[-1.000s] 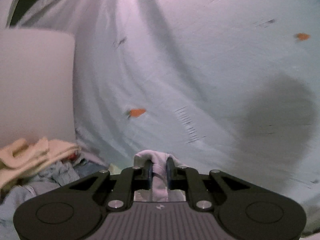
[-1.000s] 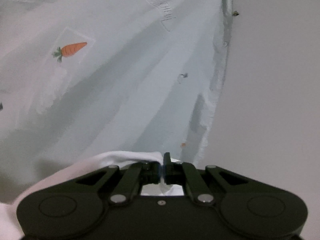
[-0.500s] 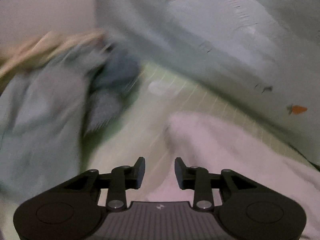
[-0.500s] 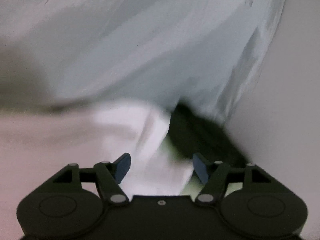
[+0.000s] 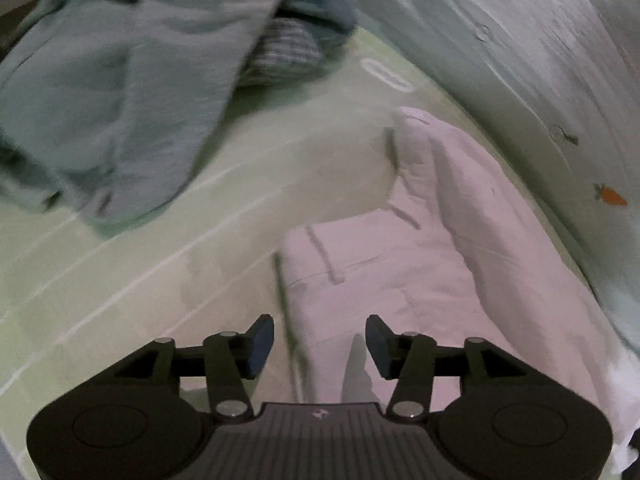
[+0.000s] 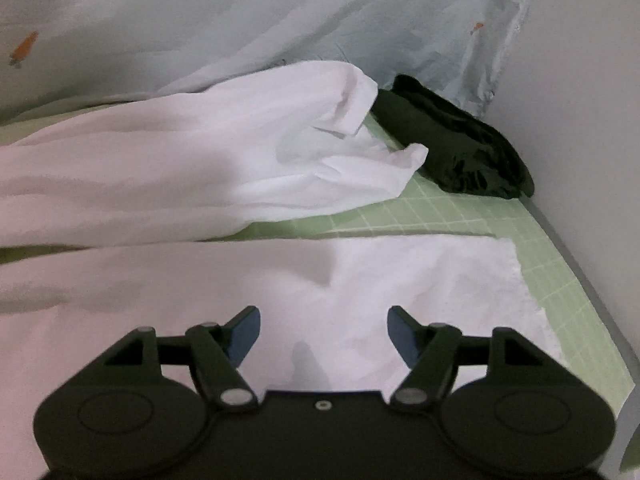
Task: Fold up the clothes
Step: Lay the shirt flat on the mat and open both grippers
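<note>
Both grippers have let go. The left gripper [image 5: 320, 340] hangs over the near edge of the white garment [image 5: 420, 248], its jaws spreading apart with nothing pinched between the dark blue pads [image 5: 260, 340]. The right gripper [image 6: 324, 332] is likewise widening, its pads clear of the cloth below them.

The white garment [image 6: 200, 152] now lies on the green gridded mat [image 6: 440, 216], doubled over so one soft layer rests above another, with a rumpled sleeve end [image 6: 380, 152] pointing at a folded black garment [image 6: 452, 140] by the wall [image 6: 580, 80]. It looks thin and smooth, creased in long shallow folds, with a stitched seam showing in the left view.

A second ago each gripper was clamped on a pinch of this white cloth, held up in front of the pale sheet with carrot prints [image 5: 520, 60]; since then both have dropped to the mat and released it.

Farther off on the left side sits a heap of grey-green fabric [image 5: 112, 92], thick and slumped, with a striped piece [image 5: 284, 52] tucked beside it. The carrot sheet hangs behind in loose diagonal drapes.
</note>
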A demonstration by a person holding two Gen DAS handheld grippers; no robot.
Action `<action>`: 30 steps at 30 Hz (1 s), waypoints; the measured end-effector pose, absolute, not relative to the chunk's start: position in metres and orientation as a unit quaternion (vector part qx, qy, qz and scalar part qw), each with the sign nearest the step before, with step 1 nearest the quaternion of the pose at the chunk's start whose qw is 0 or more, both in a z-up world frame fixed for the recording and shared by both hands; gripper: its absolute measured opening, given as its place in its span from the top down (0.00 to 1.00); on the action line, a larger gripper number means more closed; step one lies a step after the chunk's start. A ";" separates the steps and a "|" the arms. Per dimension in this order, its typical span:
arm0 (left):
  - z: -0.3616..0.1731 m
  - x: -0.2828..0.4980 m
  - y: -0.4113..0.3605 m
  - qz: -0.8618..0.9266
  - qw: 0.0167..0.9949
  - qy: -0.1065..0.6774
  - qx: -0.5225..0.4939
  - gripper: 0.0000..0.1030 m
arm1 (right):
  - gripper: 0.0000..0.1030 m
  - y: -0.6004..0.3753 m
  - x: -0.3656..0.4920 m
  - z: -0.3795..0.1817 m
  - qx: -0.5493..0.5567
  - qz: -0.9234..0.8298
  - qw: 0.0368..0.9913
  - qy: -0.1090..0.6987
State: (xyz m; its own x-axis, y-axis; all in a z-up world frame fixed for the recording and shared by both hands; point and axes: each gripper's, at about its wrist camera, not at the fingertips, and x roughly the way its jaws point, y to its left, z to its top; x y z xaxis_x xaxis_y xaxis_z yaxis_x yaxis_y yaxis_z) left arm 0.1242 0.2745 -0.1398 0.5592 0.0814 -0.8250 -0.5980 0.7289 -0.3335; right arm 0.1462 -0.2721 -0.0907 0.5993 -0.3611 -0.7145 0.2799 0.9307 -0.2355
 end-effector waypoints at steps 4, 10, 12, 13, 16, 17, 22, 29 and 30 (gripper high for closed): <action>-0.148 0.144 0.272 0.198 0.825 0.446 -0.286 0.46 | 0.23 -0.261 0.125 -0.086 -0.065 -0.169 0.896 0.405; -0.150 0.150 0.270 0.205 0.830 0.458 -0.242 0.85 | 0.22 -0.247 0.092 -0.082 -0.073 -0.170 0.897 0.402; -0.142 0.142 0.272 0.205 0.837 0.444 -0.245 0.90 | 0.22 -0.242 0.081 -0.084 -0.075 -0.173 0.895 0.404; -0.137 0.136 0.274 0.208 0.839 0.438 -0.247 0.91 | 0.22 -0.241 0.077 -0.085 -0.074 -0.174 0.894 0.406; -0.115 0.112 0.280 0.225 0.849 0.412 -0.242 0.93 | 0.22 -0.235 0.066 -0.090 -0.065 -0.175 0.892 0.412; -0.107 0.101 0.283 0.234 0.851 0.402 -0.242 0.93 | 0.22 -0.232 0.064 -0.091 -0.062 -0.175 0.891 0.414; -0.084 0.040 0.309 0.272 0.854 0.371 -0.243 0.93 | 0.22 -0.213 0.058 -0.098 -0.059 -0.154 0.890 0.424; -0.119 -0.001 0.326 0.311 0.824 0.411 -0.237 0.89 | 0.22 -0.185 0.054 -0.114 -0.066 -0.098 0.888 0.445; -0.119 -0.003 0.323 0.313 0.824 0.416 -0.224 0.88 | 0.21 -0.183 0.052 -0.115 -0.067 -0.093 0.887 0.446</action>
State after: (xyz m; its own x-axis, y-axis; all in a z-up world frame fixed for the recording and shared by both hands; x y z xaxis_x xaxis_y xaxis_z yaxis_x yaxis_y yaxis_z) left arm -0.0028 0.3225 -0.1194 0.4579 0.3303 -0.8254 -0.7027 0.7032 -0.1084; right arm 0.0515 -0.1829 -0.1146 0.5842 -0.2250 -0.7798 0.1051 0.9737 -0.2022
